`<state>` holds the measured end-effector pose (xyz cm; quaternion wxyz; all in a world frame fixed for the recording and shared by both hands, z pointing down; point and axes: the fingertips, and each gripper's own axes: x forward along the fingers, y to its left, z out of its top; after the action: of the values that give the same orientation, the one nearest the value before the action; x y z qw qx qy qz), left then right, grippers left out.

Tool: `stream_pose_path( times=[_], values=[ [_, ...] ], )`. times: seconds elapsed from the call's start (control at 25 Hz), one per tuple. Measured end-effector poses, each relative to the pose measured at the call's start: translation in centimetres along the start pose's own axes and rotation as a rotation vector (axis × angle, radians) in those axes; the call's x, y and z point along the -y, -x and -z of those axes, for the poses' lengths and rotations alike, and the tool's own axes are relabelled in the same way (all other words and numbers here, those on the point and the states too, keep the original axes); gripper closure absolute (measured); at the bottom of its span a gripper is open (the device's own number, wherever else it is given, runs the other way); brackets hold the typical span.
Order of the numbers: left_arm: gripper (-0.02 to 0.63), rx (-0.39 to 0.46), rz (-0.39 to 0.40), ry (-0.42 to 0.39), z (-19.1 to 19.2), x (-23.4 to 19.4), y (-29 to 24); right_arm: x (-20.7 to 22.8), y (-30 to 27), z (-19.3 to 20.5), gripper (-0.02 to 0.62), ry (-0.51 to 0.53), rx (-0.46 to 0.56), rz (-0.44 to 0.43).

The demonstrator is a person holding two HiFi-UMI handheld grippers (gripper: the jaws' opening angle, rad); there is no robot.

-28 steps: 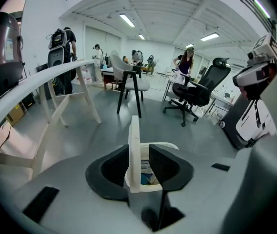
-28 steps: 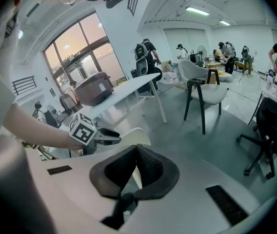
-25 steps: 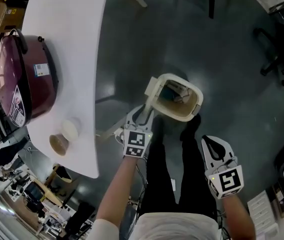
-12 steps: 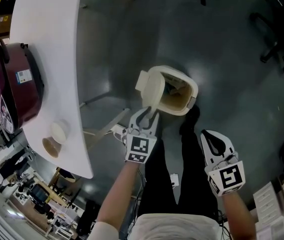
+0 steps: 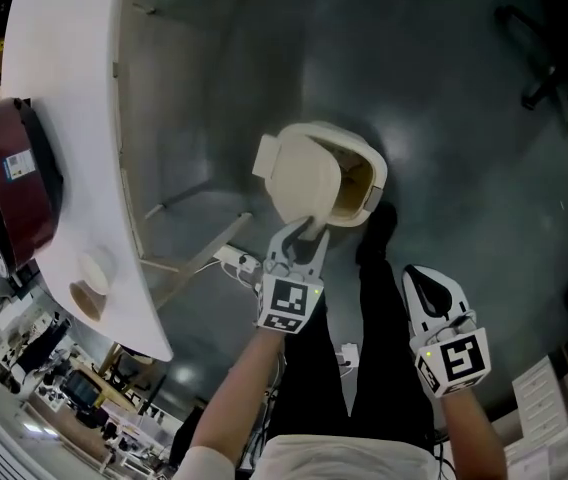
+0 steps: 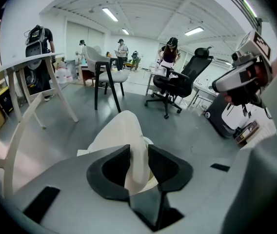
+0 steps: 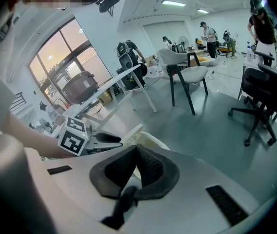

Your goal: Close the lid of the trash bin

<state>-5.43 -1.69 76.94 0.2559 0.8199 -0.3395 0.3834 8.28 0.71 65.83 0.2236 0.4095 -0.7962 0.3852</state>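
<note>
A cream trash bin (image 5: pixel 367 182) stands on the grey floor in front of the person's feet. Its lid (image 5: pixel 304 178) is tilted partway over the opening and hides the left half of the inside. My left gripper (image 5: pixel 304 231) reaches down to the lid's near edge. In the left gripper view the lid (image 6: pixel 124 130) fills the gap between the jaws, which are closing on it, both pads against it. My right gripper (image 5: pixel 427 288) hangs lower right, apart from the bin (image 7: pixel 154 141), shut and empty.
A white curved table (image 5: pixel 74 118) is at the left with a maroon rice cooker (image 5: pixel 9 183) and a paper cup (image 5: pixel 86 290) on it. Its white legs (image 5: pixel 199 253) reach toward the bin. Black office chairs (image 5: pixel 564 58) stand at the far right. The person's dark legs (image 5: pixel 364 318) are between the grippers.
The lid has swung from standing beside the bin to leaning over its opening, with my left gripper moving along at its edge. The right gripper dropped slightly.
</note>
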Motion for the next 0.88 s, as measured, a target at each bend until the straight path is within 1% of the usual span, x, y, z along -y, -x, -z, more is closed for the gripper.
stream_pose_path(
  times=[0.2, 0.4, 0.6, 0.88],
  values=[
    [0.481, -0.011, 0.02, -0.004, 1.0, 2.0, -2.2, 2.0, -0.7, 2.1, 0.583, -0.048, -0.007, 0.019],
    [0.488, -0.027, 0.037, -0.016, 2.2, 3.3, -4.5, 3.6, -1.5, 3.0, 0.583, -0.065, -0.003, 0.03],
    [0.494, -0.058, 0.06, -0.039, 3.6, 4.8, -6.9, 5.0, -1.7, 3.6, 0.583, -0.078, 0.003, 0.042],
    [0.495, -0.124, 0.083, -0.04, 5.8, 5.9, -10.2, 6.3, -2.0, 5.1, 0.583, -0.11, -0.011, 0.047]
  ],
)
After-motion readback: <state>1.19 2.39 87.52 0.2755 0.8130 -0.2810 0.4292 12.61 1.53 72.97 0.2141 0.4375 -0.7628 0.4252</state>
